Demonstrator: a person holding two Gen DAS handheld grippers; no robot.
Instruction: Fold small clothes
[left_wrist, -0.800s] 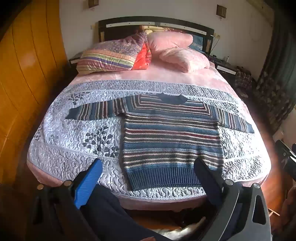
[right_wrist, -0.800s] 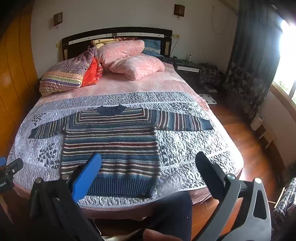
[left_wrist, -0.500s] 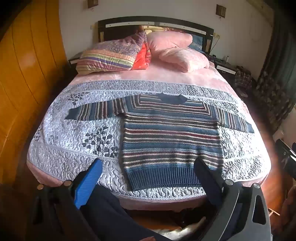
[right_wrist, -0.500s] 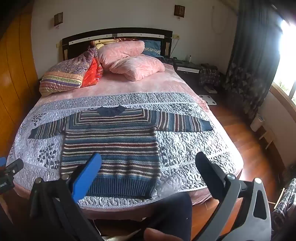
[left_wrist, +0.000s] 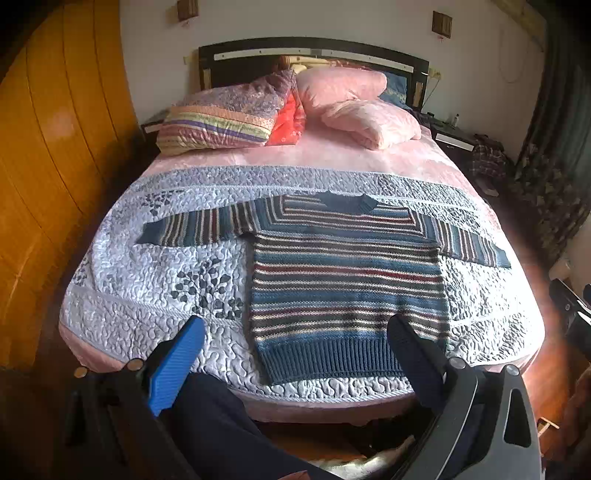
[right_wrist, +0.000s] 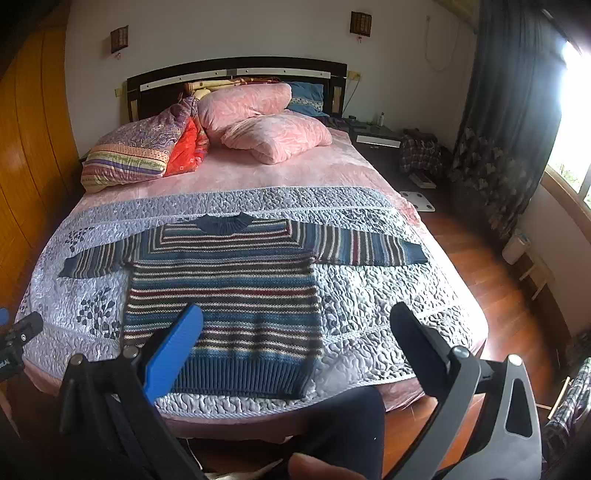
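- My left gripper (left_wrist: 295, 347) is spread wide and empty, held off the foot of the bed, clear of the fabric; one finger carries a blue pad (left_wrist: 177, 369), the other is black.
- My right gripper (right_wrist: 295, 343) is likewise released, with nothing between its fingers, also back from the bed's foot edge.
- The striped sweater (left_wrist: 343, 280) lies flat on the quilted bedspread (left_wrist: 155, 280), collar toward the headboard (left_wrist: 314, 55), ribbed hem near the foot edge.
- Both sleeves are stretched straight out to the sides; the body lies smooth, with no fold in it that I can see.
- From the right wrist view, the sweater (right_wrist: 225, 291) sits left of centre on the bedspread (right_wrist: 388, 295), and my left gripper's edge just pokes in at the far left.
- Behind the bedspread, a pink sheet (left_wrist: 332, 155) covers the head end, with a patterned pillow (left_wrist: 225, 114) beside pink pillows (left_wrist: 354, 103).
- A dark trouser leg (left_wrist: 221, 432) shows below the grippers, at the foot of the bed.
- Wooden floor (right_wrist: 491, 295) and a dark curtain (right_wrist: 506, 122) lie to the right, near a bright window.
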